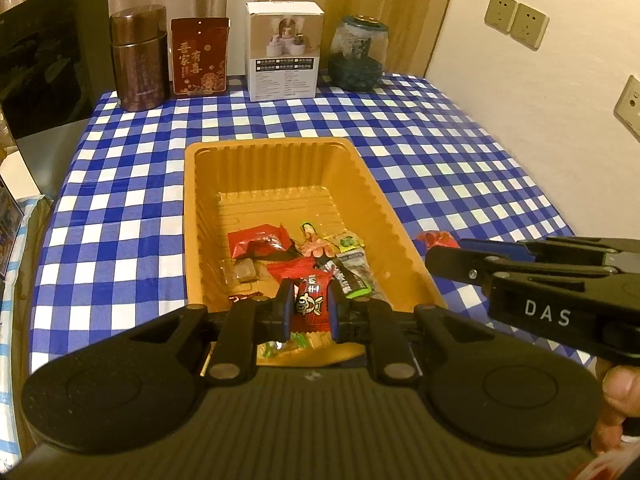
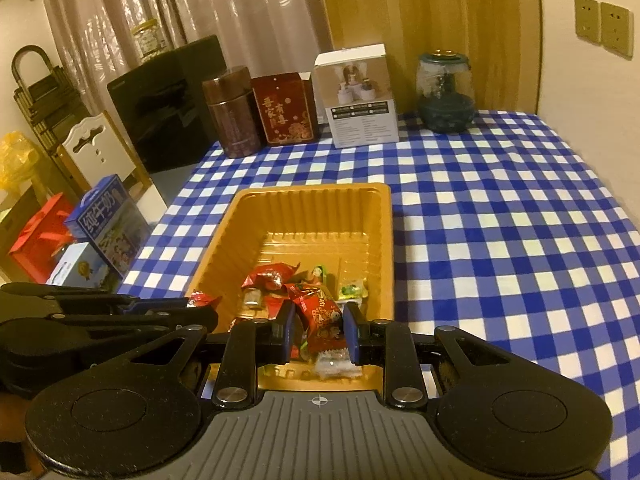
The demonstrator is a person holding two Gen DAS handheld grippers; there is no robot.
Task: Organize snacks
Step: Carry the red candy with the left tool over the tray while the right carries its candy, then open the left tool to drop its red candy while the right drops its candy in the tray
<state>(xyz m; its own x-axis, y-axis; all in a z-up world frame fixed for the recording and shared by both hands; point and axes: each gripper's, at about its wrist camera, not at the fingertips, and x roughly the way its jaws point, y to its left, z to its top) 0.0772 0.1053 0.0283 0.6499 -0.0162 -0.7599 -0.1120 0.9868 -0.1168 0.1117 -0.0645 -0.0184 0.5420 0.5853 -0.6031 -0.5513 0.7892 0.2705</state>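
Snacks are mostly gathered, by my reckoning: a loose heap of wrapped pieces already lies in the near end of the orange tray (image 1: pixel 276 168), whose far end is bare. Going left to right, my left gripper (image 1: pixel 311 306) is clamped on a red packet (image 1: pixel 310 300) and holds it over the tray's near rim. My right gripper (image 2: pixel 318 326) comes in beside it, likewise closed on a red wrapped snack (image 2: pixel 322 316) with a crinkled clear end, also above the near part of the tray. In the left wrist view the right gripper shows from the side, with a bit of red wrapper at its tip. So I judge two pieces are in hand and waiting to be let go into the tray. I see no loose snacks on the cloth, though what lies nearer me than the grippers is hidden.

Underneath is a blue-and-white checked cloth (image 1: pixel 420 136). Along its far edge, left to right, stand a brown tin (image 1: pixel 138 58), a red box (image 1: pixel 199 58), a white carton (image 1: pixel 285 50) and a dark glass jar (image 1: pixel 359 54). Left of the table I see a black appliance (image 2: pixel 168 100), a milk carton (image 2: pixel 110 224) and a red bag (image 2: pixel 34 240) down on the floor. Curtains (image 2: pixel 180 4) hang behind, then a wooden panel (image 2: pixel 420 4), and a pale wall with sockets (image 2: pixel 604 26) at the right.
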